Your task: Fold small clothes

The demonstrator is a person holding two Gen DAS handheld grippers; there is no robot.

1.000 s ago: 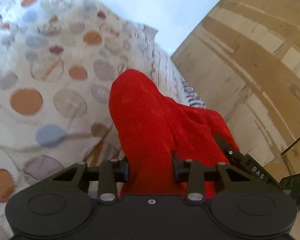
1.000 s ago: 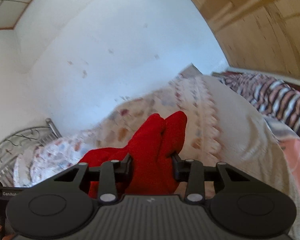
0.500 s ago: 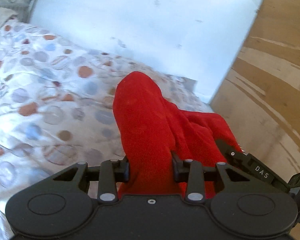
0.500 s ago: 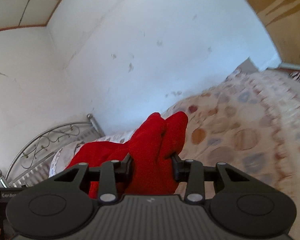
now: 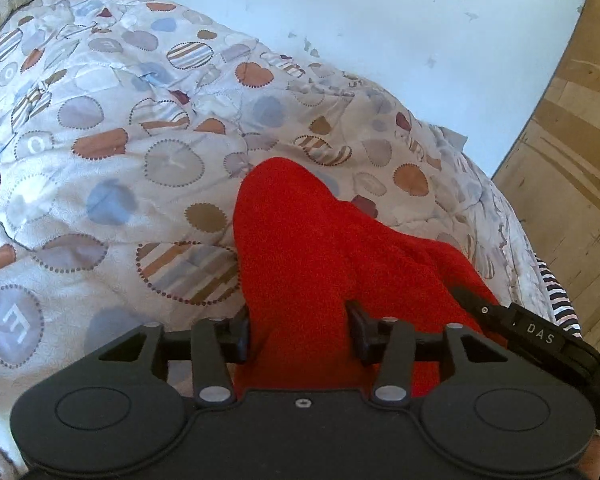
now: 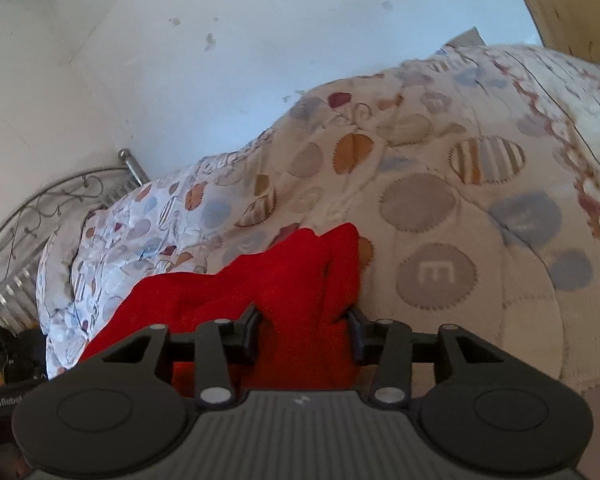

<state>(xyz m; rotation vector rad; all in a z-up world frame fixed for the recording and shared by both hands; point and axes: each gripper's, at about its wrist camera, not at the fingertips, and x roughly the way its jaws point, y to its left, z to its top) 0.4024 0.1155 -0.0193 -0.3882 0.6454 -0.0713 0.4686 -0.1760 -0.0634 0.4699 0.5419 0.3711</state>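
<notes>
So you are mid-fold: the red garment (image 5: 320,264) bunches between the jaws of both your left gripper (image 5: 298,330) and your right gripper (image 6: 302,330), just above the patterned bedspread (image 5: 112,168). Both sets of jaws are opening, the cloth between them. Flattening and the remaining folds are left.
</notes>
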